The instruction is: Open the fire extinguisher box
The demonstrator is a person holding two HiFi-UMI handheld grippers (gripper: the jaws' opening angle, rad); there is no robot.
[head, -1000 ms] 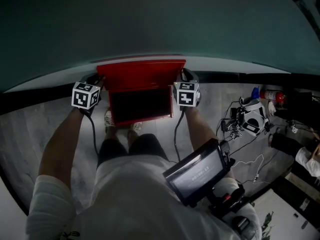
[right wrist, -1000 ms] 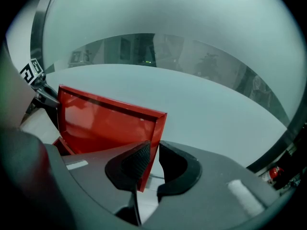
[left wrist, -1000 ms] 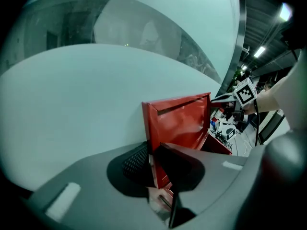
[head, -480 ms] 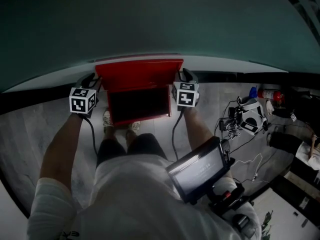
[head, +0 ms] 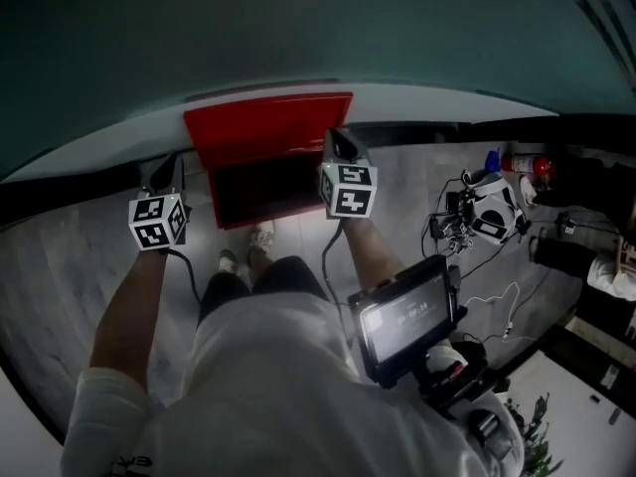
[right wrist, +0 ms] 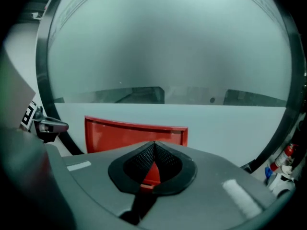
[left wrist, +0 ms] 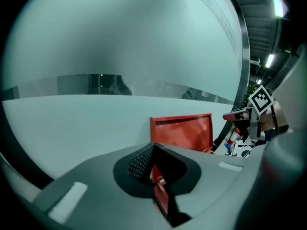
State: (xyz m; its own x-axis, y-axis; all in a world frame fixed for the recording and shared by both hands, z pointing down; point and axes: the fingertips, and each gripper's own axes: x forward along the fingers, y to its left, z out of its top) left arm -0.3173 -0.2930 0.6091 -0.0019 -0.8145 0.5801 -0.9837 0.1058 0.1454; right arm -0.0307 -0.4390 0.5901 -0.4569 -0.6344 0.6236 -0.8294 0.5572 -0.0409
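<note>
The fire extinguisher box [head: 266,155] sits on the floor against the wall at the person's twelve o'clock, its lid up and its dark inside showing, so the opening looks done. The left gripper [left wrist: 153,152], at the box's eight o'clock, and the right gripper [right wrist: 154,150], at three o'clock, have just closed their jaws together on nothing (both off the box). Next, likely: draw back, minding the lid.

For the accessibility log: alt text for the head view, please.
Seen from above, a red fire extinguisher box sits on the floor at the wall, its lid apparently raised over a dark interior. The left gripper and right gripper flank it, fingers just closed on nothing; cabled equipment lies at right.
</note>
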